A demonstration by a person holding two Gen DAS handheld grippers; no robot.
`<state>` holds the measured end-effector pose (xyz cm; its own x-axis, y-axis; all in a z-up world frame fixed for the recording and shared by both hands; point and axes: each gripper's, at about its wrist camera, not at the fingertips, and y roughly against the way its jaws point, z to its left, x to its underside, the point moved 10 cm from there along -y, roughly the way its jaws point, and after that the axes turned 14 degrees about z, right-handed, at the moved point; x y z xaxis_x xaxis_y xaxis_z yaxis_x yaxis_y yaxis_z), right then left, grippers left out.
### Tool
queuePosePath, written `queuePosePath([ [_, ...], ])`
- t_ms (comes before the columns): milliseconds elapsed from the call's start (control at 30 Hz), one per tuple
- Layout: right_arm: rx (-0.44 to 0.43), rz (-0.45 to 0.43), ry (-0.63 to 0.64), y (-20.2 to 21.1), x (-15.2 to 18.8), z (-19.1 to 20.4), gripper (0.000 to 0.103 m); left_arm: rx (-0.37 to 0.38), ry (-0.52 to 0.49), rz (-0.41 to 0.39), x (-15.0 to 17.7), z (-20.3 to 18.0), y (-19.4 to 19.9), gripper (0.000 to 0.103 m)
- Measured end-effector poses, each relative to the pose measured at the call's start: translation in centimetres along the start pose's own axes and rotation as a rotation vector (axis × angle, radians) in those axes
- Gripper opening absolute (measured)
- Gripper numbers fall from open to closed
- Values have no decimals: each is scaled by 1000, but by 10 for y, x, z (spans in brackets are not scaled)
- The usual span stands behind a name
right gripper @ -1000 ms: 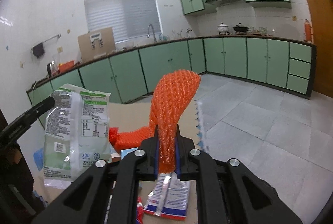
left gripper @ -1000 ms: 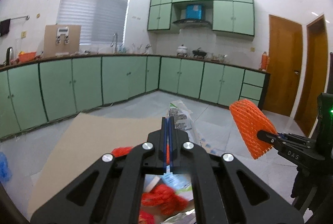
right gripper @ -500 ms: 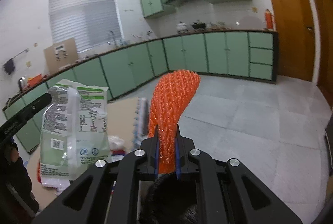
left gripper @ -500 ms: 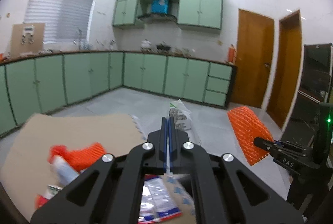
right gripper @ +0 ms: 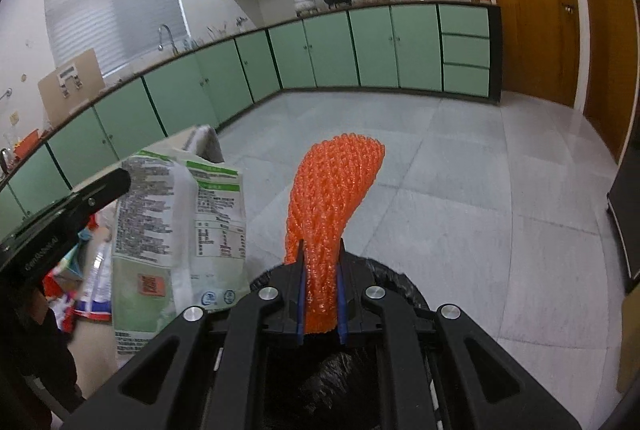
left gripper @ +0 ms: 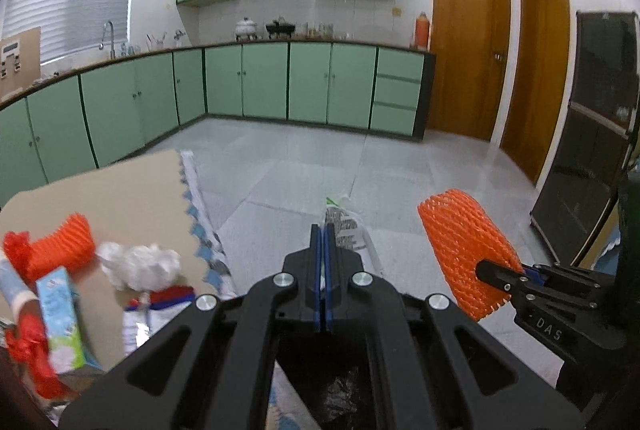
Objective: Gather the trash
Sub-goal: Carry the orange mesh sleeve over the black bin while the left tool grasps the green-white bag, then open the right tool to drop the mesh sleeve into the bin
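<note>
- Both grippers are swinging away from the cardboard-covered worktop (left gripper: pixel 132 190) toward the open kitchen floor, each carrying a piece of trash; over the last second the littered surface has slid from under the cameras to the left of both views.
- A black bin bag (right gripper: pixel 340 370) is now showing directly beneath both grippers, which suggests the drop is the next step.
- The left gripper (left gripper: pixel 325 242) is pinching a green-and-white printed food wrapper (right gripper: pixel 180 230) flat between closed fingers; the wrapper is hanging crumpled and creased, with text panels and a code square facing the right camera.
- The right gripper (right gripper: pixel 320 294) is clamping an orange foam fruit net (right gripper: pixel 332 206) by its lower end; the net is standing up from the fingers, soft, mesh-textured and slightly bent at the top.
- More rubbish is waiting near the right edge of the worktop: a second orange net (left gripper: pixel 56 246), a crumpled white tissue (left gripper: pixel 140 264), a small carton (left gripper: pixel 60 318) and red-and-blue sachets (left gripper: pixel 160 306).
</note>
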<state>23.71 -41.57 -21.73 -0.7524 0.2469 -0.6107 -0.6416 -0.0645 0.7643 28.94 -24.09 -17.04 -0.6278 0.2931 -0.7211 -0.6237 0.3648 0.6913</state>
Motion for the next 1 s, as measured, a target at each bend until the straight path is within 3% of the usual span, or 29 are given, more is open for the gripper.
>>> queuePosePath([
  [167, -7, 54, -18, -29, 11, -7, 12, -20, -12, 60, 13, 0, -31, 1],
  [400, -2, 81, -4, -42, 17, -4, 18, -23, -3, 93, 19, 7, -39, 8],
  [467, 2, 80, -5, -42, 18, -3, 27, -21, 5, 95, 19, 11, -37, 9],
  [533, 4, 79, -6, -41, 18, 1, 39, -23, 13, 86, 19, 13, -33, 16],
  [600, 11, 77, 0, -40, 19, 2, 40, -28, 19, 77, 20, 15, -27, 25],
  [833, 7, 64, -7, -35, 17, 6, 49, -25, 41, 47, 14, 29, -8, 30],
  [1000, 10, 8, -6, -14, 7, 14, 71, -58, 72, -1, 7, 56, 28, 45],
])
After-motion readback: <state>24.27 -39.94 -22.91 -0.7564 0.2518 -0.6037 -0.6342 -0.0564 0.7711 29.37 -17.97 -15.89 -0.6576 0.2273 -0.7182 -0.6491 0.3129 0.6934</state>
